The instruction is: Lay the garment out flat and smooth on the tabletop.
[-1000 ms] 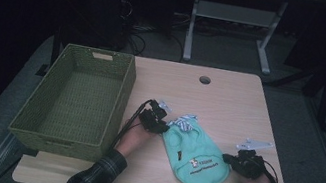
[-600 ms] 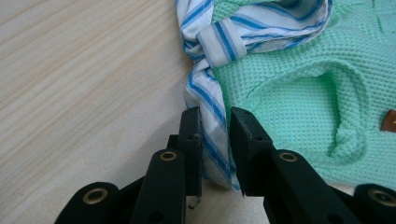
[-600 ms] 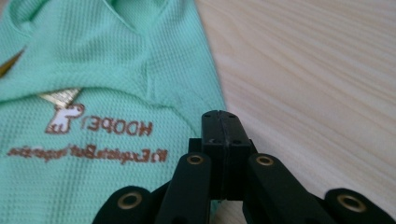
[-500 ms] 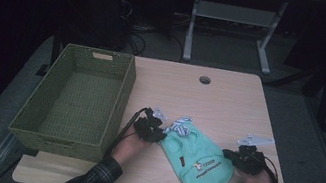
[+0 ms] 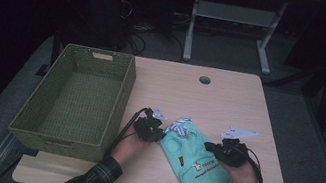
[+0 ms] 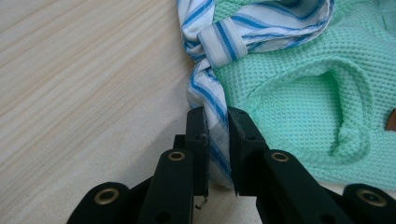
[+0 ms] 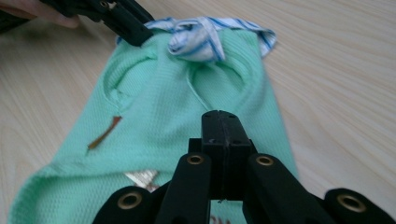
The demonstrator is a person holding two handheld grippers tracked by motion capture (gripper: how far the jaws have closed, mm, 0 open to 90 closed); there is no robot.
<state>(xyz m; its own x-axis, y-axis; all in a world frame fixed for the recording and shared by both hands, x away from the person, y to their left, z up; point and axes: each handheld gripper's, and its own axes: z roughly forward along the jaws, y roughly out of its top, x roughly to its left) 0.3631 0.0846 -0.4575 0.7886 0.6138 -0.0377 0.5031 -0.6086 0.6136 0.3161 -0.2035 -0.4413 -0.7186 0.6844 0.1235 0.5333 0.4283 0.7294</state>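
A small mint-green knitted garment with a blue-and-white striped cloth collar lies flat on the near middle of the pale wooden table, right of the green woven basket. It looks light, soft and floppy, likely to sag and bunch when lifted, so edges are the best hold. The left hand-held gripper has just been closing, its jaws pinching the striped collar. The right hand-held gripper is clenched above the knit, grasping nothing visible.

garment: green waffle-knit cloth | table: matt wood-grain | basket: woven
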